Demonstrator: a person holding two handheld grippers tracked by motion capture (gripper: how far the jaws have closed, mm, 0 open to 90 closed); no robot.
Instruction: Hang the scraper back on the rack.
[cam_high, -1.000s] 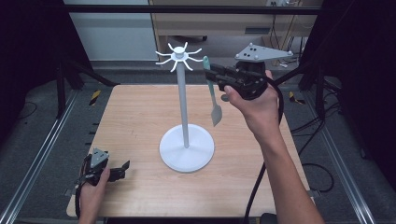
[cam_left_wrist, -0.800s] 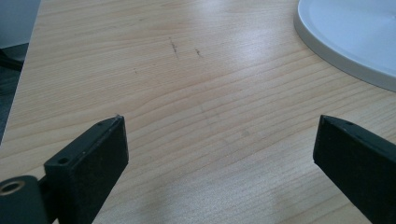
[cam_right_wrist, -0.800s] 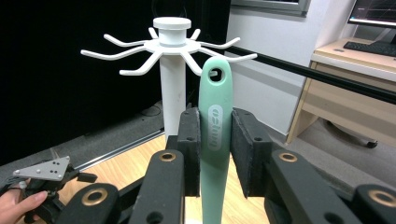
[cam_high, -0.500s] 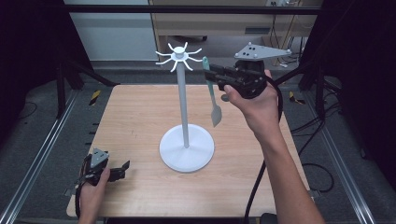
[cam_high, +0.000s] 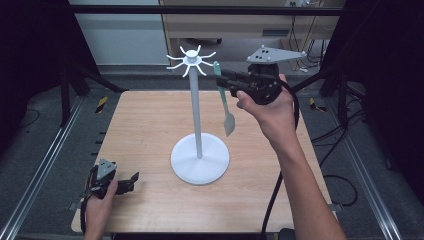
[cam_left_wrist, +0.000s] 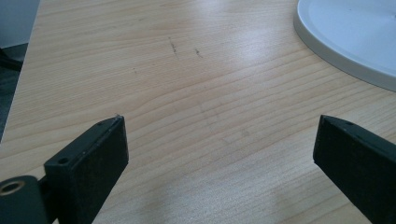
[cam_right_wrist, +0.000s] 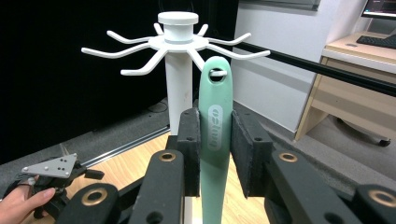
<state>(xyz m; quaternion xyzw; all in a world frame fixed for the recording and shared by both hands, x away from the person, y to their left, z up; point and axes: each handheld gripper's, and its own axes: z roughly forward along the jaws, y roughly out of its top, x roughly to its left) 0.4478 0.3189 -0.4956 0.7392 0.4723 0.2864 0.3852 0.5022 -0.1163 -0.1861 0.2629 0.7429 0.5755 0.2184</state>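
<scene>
Spatula (cam_right_wrist: 215, 140), pale green handle with a grey blade, is hanging upright in the air beside the white hook stand (cam_high: 197, 120), just right of its pole in the high view. Right gripper (cam_right_wrist: 215, 149) is clamping the handle between its two black pads, jaws nearly closed on it. Handle's top hole is sitting level with one white hook (cam_right_wrist: 238, 52) of the stand's crown; whether the hook is passing through the hole is hard to tell from this angle. Blade (cam_high: 229, 122) is pointing down, well above the wooden table (cam_high: 150, 125). Right hand (cam_high: 270, 112) is gripping the tool from behind, arm reaching in from the lower right.

Stand's round base (cam_high: 200, 161) is resting near the table's middle.

Left gripper (cam_left_wrist: 219, 154) is lying low at the near left corner, jaws spread wide with nothing between them, held by the left hand (cam_high: 97, 212).
</scene>
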